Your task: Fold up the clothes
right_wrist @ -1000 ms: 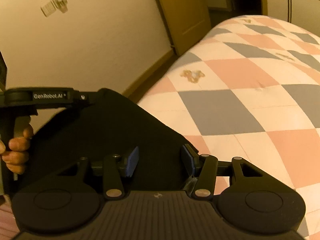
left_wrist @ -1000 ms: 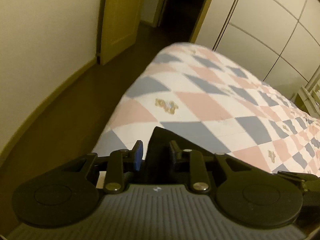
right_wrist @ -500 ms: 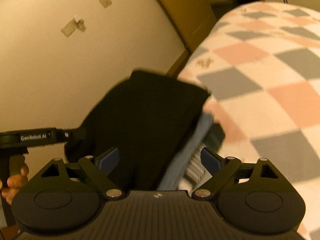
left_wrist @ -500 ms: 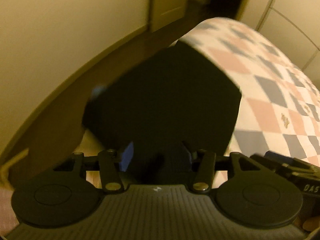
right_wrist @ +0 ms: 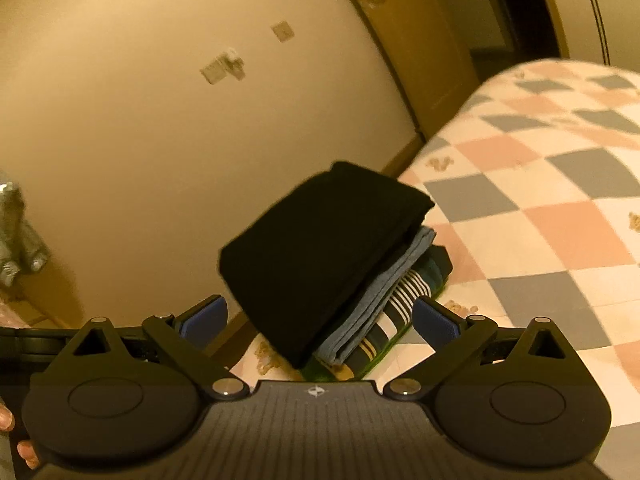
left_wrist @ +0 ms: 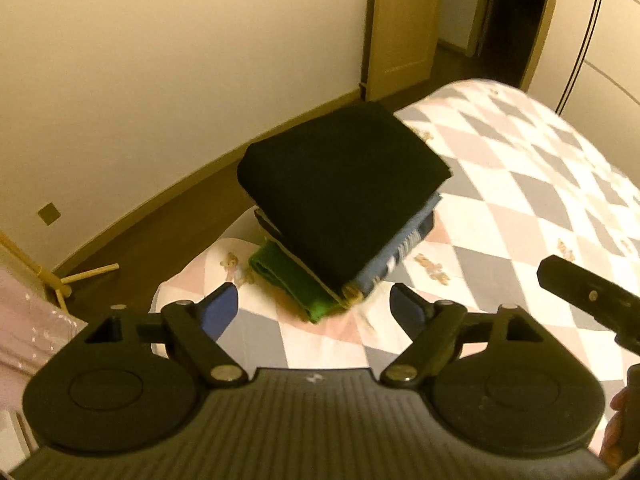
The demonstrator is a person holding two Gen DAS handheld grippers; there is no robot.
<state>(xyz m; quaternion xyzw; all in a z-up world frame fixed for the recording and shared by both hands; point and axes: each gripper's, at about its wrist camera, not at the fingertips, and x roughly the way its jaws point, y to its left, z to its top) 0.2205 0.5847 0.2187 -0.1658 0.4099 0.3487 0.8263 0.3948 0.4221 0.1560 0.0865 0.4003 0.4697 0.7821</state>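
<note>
One stack of folded clothes (left_wrist: 344,216) sits on one bed (left_wrist: 520,208), near its corner. At least four folded pieces can be counted in it: one black piece (right_wrist: 320,248) on top, one light blue piece (right_wrist: 376,300) under it, one dark striped piece (right_wrist: 400,312) below that, and one green piece (left_wrist: 296,276) at the bottom. Two grippers are in view, the left gripper (left_wrist: 314,308) and the right gripper (right_wrist: 318,320), each with two blue-padded fingers spread apart and empty

Warm yellow light around me: plain cream wall (left_wrist: 168,64), dark wooden floor (left_wrist: 168,224), pale wooden door (left_wrist: 400,28), bed's pink-and-grey checked quilt (left_wrist: 520,184).
</note>
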